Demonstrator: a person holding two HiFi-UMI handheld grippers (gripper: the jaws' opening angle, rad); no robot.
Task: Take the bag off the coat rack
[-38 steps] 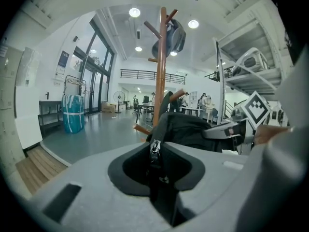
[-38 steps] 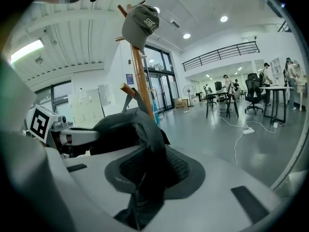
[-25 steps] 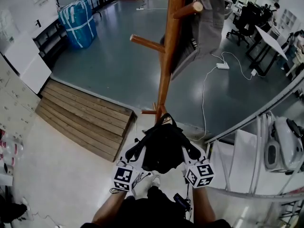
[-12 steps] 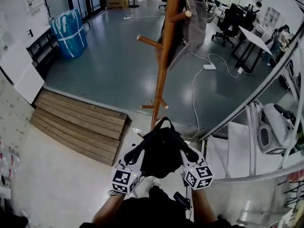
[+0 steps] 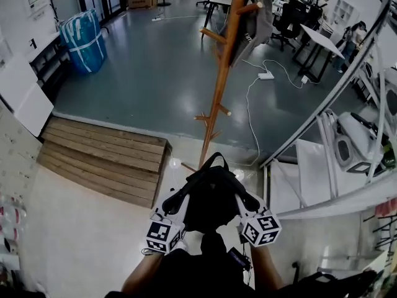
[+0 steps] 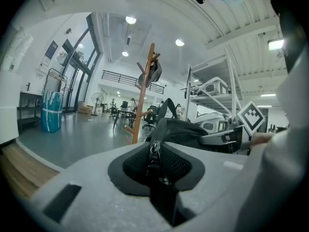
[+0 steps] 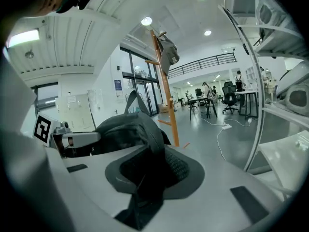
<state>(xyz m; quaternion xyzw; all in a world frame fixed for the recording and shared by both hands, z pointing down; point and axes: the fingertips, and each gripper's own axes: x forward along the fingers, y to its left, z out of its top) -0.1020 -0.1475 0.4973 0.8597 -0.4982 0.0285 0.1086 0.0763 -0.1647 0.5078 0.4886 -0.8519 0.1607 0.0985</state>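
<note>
Head view: left tool [image 5: 177, 198] and right tool [image 5: 244, 198] clamp black bag [image 5: 211, 194]; coat rack [image 5: 218, 101] ahead, shelving [image 5: 313, 166] right.

Coat rack [image 5: 218, 98] stands just ahead, metal shelving [image 5: 313, 169] crowds the right, wooden ramp [image 5: 105, 160] lies left; grey floor [image 5: 149, 73] beyond is open.

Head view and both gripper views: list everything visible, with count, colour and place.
bag: one, black, bottom centre, off the coat rack, held between both grippers
coat rack: one, brown wood, standing on the grey floor beyond the bag
hanging item: one, grey, on an upper peg of the coat rack; bag or garment, cannot tell
ramp: one, brown planks, left of the coat rack
bundle: one, blue, far left
power strip: one, white, floor right of the coat rack
shelving: one, white, right edge
left gripper: one, grey, shut on the bag
right gripper: one, grey, shut on the bag
</note>
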